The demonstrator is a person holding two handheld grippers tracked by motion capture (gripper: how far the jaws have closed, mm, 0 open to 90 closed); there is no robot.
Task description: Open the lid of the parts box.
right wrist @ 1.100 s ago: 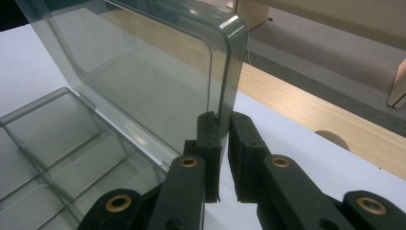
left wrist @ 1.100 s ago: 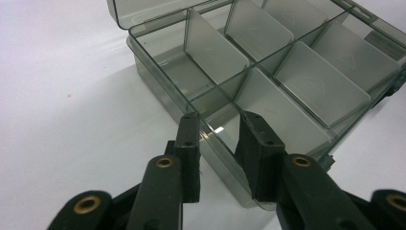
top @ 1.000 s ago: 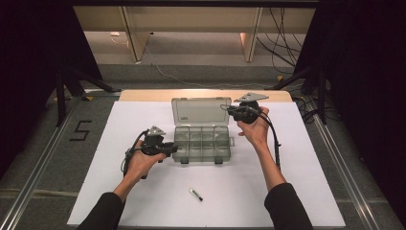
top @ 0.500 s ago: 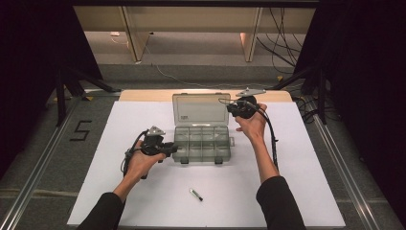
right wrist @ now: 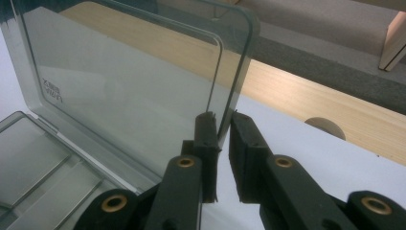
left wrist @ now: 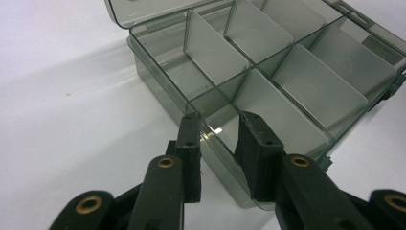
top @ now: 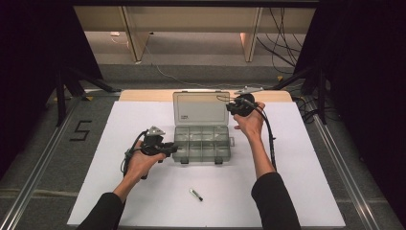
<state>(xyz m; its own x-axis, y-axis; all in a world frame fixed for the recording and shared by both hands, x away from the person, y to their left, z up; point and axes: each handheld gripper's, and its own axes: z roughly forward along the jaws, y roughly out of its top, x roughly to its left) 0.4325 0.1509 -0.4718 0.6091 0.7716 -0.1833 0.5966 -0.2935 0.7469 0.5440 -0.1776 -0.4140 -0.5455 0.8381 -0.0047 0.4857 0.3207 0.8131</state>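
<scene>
1. On the white worktop (top: 119, 143): one clear compartment box (top: 202, 143), lid (top: 201, 109) swung up at its far side; the box sits at the centre, between the two hands.
2. Two grippers. The left gripper (top: 167, 149) is at the box's left near corner. In the left gripper view (left wrist: 218, 139), its jaws straddle the box's side wall, one outside, one inside a compartment; a gap shows either side of the wall, so I cannot tell whether it is clamped.
3. The right gripper (top: 231, 106) is at the lid's right edge. In the right gripper view (right wrist: 221, 132), the two jaws close on the lid's (right wrist: 119, 86) thin edge near its rounded corner, pinching it.
4. Compartments: eight counted in the high view, two rows of four; the left gripper view (left wrist: 268, 62) cuts off the far end.
5. One small dark pen-like object (top: 196, 194) lies apart, near the person, on the worktop; too small to identify.
6. One label on the lid; print unreadable.
7. Two dark sleeves (top: 270, 201) enter from the bottom edge, cut off.
</scene>
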